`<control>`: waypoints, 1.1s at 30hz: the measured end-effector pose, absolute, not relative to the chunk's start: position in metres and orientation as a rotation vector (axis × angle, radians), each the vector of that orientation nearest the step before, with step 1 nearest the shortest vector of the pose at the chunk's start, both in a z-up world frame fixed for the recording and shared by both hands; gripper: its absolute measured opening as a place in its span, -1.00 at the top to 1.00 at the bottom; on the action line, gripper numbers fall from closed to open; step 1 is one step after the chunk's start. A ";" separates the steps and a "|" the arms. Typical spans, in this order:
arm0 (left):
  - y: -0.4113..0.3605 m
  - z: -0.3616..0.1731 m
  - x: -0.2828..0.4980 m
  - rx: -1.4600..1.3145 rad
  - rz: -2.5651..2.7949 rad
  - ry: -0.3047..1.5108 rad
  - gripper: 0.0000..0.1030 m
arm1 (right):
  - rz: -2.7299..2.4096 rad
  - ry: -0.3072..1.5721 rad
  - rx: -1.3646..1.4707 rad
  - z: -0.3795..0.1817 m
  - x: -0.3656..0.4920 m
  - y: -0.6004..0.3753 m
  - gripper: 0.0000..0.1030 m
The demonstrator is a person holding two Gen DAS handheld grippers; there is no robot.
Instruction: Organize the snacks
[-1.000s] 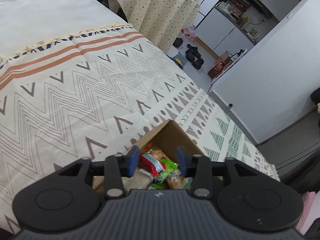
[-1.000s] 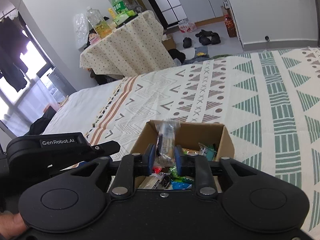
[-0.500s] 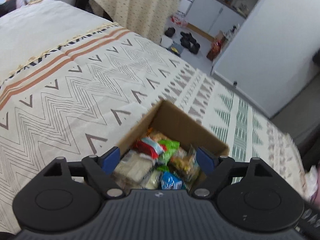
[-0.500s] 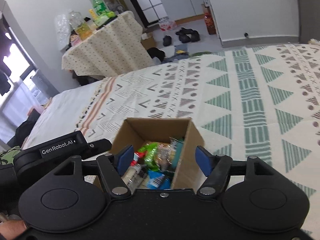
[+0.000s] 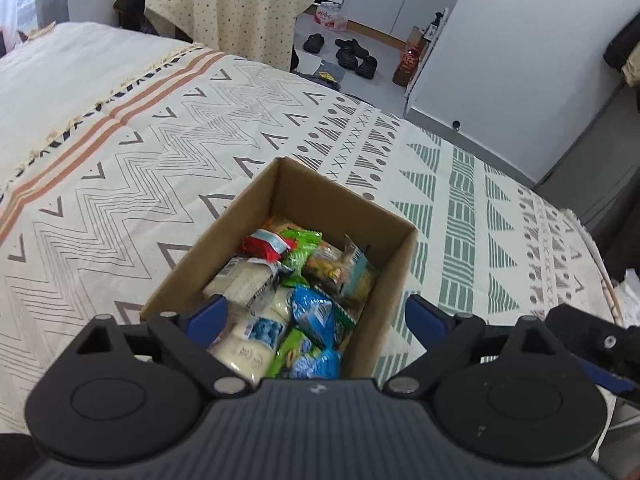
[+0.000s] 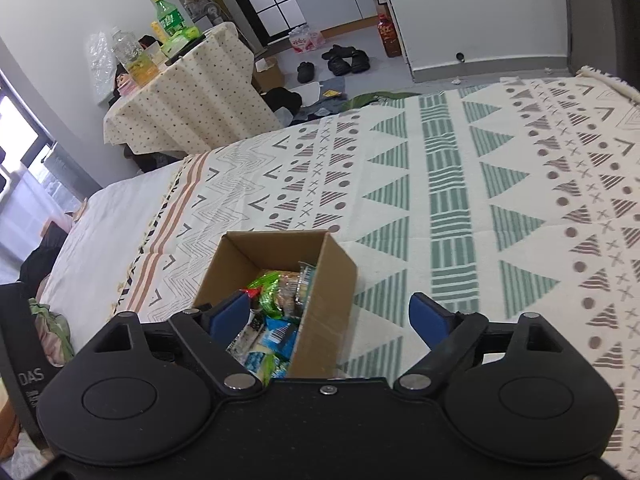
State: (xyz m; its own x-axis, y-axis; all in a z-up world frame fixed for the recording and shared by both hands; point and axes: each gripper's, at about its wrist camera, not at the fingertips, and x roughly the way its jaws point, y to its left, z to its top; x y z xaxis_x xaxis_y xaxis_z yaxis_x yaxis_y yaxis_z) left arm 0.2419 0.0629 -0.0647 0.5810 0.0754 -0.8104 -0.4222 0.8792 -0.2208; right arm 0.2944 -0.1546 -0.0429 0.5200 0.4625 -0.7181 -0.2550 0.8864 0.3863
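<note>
An open cardboard box (image 5: pixel 256 216) (image 6: pixel 332 284) stands on a patterned bed cover (image 5: pixel 132 176) (image 6: pixel 460 208). It holds several wrapped snacks (image 5: pixel 296 280) (image 6: pixel 276 292) in red, green, blue and white packets. My left gripper (image 5: pixel 316 316) hangs above the box's near end, its jaws opening wide, nothing pressed between its blue pads. My right gripper (image 6: pixel 332 312) hovers over the box's right wall, jaws also opening, holding nothing. Part of the right gripper's black body (image 5: pixel 592 344) shows at the right edge of the left wrist view.
A round table under a dotted cloth (image 6: pixel 188 96) with bottles on it (image 6: pixel 168 20) stands beyond the bed. Shoes (image 6: pixel 344 60) and a water pack (image 6: pixel 304 40) lie on the grey floor. A white cabinet (image 5: pixel 520 48) rises beside the bed. Dark clothes (image 6: pixel 40 260) lie at the left.
Both grippers let go of a snack packet over the box and opened wide. Both have drawn back and up, so the box shows more fully with the packets lying inside.
</note>
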 end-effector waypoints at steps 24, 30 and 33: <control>0.000 0.018 0.184 -0.267 0.184 0.838 -0.99 | 0.322 0.817 0.252 0.005 0.226 -0.248 -1.00; -0.005 0.031 0.163 -0.252 0.148 0.823 -0.99 | 0.319 0.786 0.256 0.012 0.207 -0.258 -1.00; -0.009 0.035 0.153 -0.235 0.121 0.821 -0.99 | 0.308 0.776 0.264 0.012 0.198 -0.263 -1.00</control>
